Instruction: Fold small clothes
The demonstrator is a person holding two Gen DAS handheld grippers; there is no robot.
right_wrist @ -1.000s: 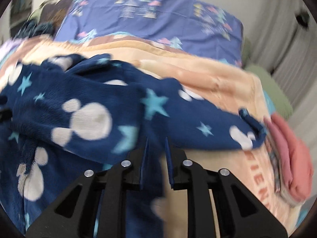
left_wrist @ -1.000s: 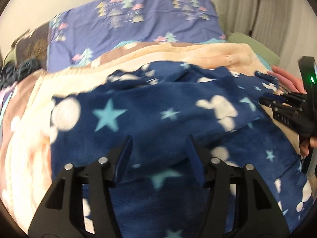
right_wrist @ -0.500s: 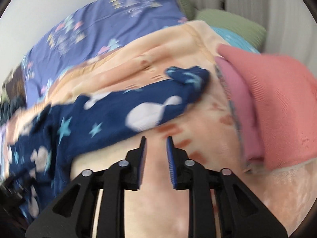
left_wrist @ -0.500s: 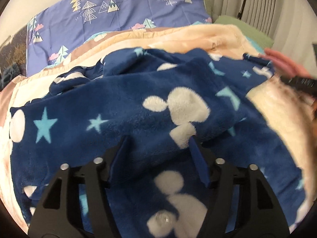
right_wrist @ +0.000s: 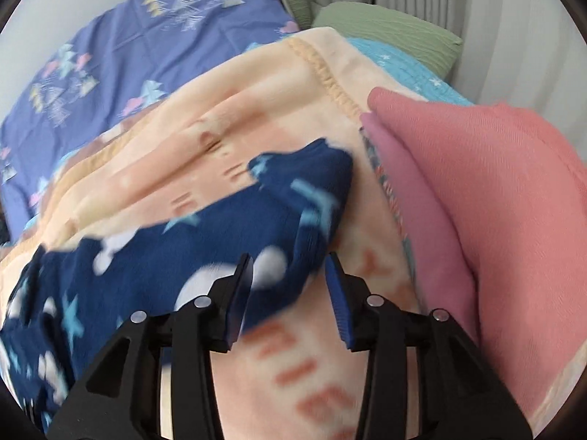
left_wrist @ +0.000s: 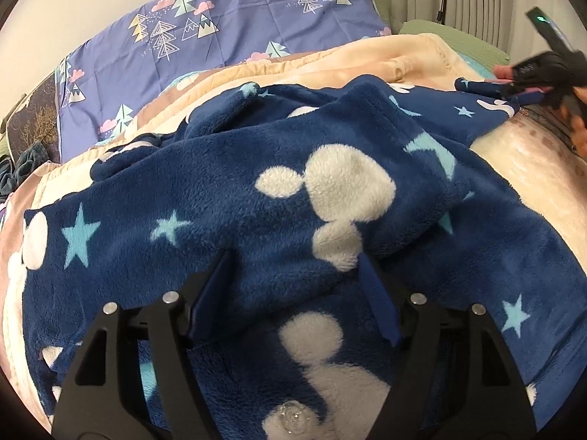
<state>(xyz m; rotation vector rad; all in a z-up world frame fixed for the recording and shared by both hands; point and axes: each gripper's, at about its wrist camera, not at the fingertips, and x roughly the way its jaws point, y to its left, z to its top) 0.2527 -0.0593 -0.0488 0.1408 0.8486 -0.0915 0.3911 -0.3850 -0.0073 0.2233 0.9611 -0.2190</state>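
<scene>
A navy fleece garment (left_wrist: 293, 198) with white mouse heads and light blue stars is spread over a peach blanket (left_wrist: 403, 55) on the bed. One fold of the garment is laid across its middle, and a long sleeve (right_wrist: 279, 212) is stretched out toward the right side of the bed.

The left gripper (left_wrist: 293, 275) is seen with its jaws held wide apart, and the folded edge of the fleece lies between the two fingers without being pinched. A clear button (left_wrist: 291, 420) is visible on the fabric below the jaws.

The right gripper (right_wrist: 290, 275) is also opened to a fairly wide gap, and the end part of the sleeve is placed between its fingers; the fabric there is blurred, so contact with the pads cannot be judged. Just beside the sleeve end, a folded pink cloth (right_wrist: 495, 212) is lying on the blanket. Behind it a green pillow (right_wrist: 385, 25) is seen, and a purple sheet (left_wrist: 220, 36) with trees is seen at the head of the bed.
</scene>
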